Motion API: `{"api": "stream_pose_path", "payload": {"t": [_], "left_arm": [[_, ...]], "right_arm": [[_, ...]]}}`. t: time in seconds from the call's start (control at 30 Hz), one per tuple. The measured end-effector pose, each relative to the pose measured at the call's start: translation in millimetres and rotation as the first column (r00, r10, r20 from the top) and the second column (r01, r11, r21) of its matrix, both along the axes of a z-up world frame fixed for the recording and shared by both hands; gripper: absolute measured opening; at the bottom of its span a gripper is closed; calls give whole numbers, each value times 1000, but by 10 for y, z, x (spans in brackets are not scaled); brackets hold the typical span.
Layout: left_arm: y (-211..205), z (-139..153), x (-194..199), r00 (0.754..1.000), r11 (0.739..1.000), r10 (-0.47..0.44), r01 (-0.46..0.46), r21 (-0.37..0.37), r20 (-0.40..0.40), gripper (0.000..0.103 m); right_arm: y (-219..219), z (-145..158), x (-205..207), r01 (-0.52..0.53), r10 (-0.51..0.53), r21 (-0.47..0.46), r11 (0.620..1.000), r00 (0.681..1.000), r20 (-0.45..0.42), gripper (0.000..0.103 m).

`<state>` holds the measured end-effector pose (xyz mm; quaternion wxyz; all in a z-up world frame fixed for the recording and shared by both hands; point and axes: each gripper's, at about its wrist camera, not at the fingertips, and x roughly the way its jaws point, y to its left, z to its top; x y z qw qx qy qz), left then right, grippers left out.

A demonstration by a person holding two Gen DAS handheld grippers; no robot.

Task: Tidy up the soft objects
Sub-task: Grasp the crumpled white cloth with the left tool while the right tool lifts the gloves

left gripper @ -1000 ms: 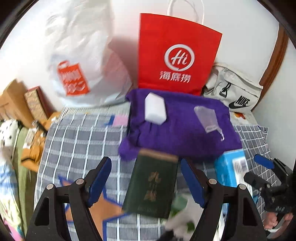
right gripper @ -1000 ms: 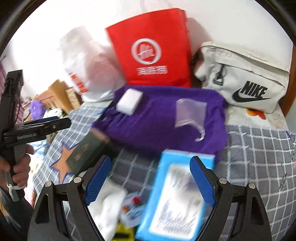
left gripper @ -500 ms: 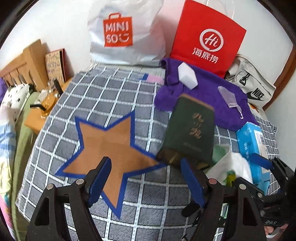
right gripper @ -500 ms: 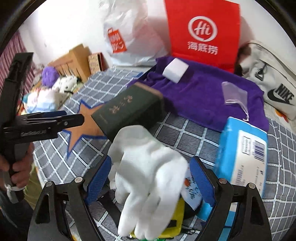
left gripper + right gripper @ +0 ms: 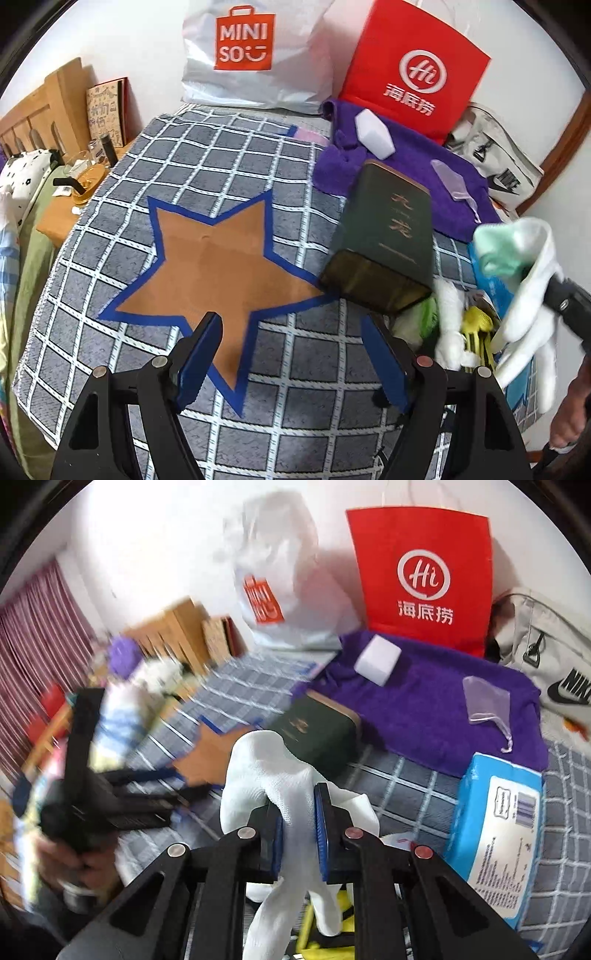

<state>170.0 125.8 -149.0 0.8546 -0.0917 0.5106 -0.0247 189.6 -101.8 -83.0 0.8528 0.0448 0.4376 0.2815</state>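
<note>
Right gripper (image 5: 298, 825) fingers just closed, now pinching white glove (image 5: 266, 771); left gripper (image 5: 291, 360) fingers wide, empty.

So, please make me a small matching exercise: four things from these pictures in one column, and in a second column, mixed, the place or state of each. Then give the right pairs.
Things:
1. white knitted glove
2. white foam block
3. dark green rectangular box
4. clear small plastic pouch

Places or states:
A. flat on the purple towel, near the grey Nike bag
B. on the checked cloth, beside the brown star patch
C. pinched between the right gripper pads
D. on the purple towel, before the red paper bag

Pairs: 1-C, 2-D, 3-B, 4-A
</note>
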Motion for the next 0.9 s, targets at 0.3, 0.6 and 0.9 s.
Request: {"api": "stream_pose_path", "payload": {"t": [0.3,0.6,0.9], "left_arm": [[-157,16,-190,1000,1000,-31,31,3,3,76],[-585,34,-355,987,989,-148,148,11,56,76],[-989,26,-273,970,973,-226,229,-23,91,75]], "right_arm": [[-455,78,-332,56,-49,114,992,997,-59,15],[-1093,3,-944,194,-193,-53,980,981,12,15],[-1285,-569,-1028,228,-235,-175,958,972,-16,15]]}}
